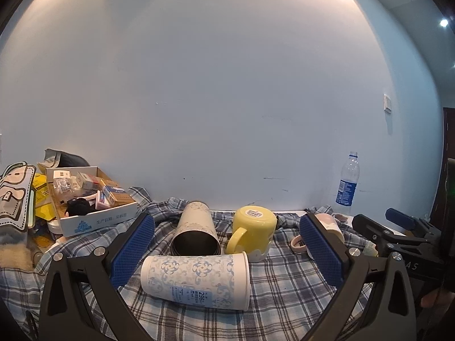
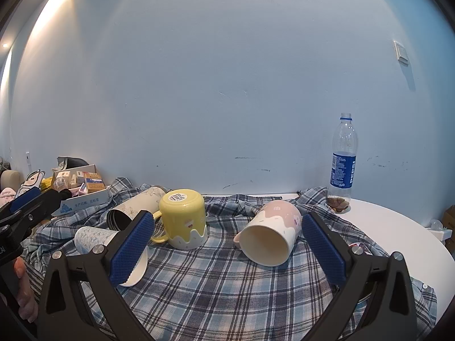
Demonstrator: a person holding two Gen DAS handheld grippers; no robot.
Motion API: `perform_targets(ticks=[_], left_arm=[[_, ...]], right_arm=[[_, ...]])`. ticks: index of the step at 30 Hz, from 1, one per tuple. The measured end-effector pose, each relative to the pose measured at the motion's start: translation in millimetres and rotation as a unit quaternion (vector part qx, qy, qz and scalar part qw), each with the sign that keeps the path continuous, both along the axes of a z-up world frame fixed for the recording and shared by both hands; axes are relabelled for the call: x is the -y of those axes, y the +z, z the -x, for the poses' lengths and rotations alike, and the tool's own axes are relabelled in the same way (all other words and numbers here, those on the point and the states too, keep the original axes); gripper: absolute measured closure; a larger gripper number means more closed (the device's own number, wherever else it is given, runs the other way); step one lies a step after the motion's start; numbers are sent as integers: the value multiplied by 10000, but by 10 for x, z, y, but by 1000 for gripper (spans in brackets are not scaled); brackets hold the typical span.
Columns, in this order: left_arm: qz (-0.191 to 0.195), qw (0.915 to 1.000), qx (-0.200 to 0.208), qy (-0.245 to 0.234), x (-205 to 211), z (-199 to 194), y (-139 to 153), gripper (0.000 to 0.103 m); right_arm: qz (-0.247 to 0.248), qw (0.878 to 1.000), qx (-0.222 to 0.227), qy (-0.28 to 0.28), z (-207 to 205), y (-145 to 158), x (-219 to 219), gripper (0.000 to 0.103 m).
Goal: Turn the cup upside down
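A white cup with a blue flower pattern (image 1: pixel 196 280) lies on its side on the plaid cloth (image 1: pixel 284 298), mouth to the right, between the open fingers of my left gripper (image 1: pixel 227 251). Behind it a cream tumbler (image 1: pixel 196 233) lies on its side, its dark mouth toward me. A yellow mug (image 1: pixel 256 231) stands upside down. A pink and white mug (image 2: pixel 271 231) lies on its side, mouth toward me, between the open fingers of my right gripper (image 2: pixel 227 248). The yellow mug (image 2: pixel 183 217) and patterned cup (image 2: pixel 93 237) also show in the right wrist view.
A cardboard box (image 1: pixel 93 199) of small packets stands at the back left, with bags beside it. A clear Pepsi bottle (image 2: pixel 342 160) stands at the back right on the white table (image 2: pixel 398 227). A pale wall runs behind. The left gripper (image 2: pixel 20 213) shows at the right view's left edge.
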State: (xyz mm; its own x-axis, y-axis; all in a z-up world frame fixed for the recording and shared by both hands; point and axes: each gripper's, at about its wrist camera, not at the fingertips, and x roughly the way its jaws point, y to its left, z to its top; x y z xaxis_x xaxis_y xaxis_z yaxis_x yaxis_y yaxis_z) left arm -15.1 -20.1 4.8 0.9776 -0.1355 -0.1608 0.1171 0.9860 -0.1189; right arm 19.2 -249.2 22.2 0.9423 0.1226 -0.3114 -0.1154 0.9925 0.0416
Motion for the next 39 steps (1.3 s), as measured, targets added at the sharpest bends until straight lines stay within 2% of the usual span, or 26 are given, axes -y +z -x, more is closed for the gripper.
perform_targets(ticks=[19,28,34,39], left_arm=[[15,9999,41,126,-41,33,17,0],[-209,9995,181,173,35,72,30,0],[-363,9990,127,237,79,41,12,0],[-239,9994,109,238,22,39,16,0]], right_arm=[[81,9999,69,88,20,15,-21,0],[67,9999,-7,78,5,-11,-32,0],[45,9999,-124,74,-37,-36,-10,0],[11,9999,-104,93,-26,-31,7,0]])
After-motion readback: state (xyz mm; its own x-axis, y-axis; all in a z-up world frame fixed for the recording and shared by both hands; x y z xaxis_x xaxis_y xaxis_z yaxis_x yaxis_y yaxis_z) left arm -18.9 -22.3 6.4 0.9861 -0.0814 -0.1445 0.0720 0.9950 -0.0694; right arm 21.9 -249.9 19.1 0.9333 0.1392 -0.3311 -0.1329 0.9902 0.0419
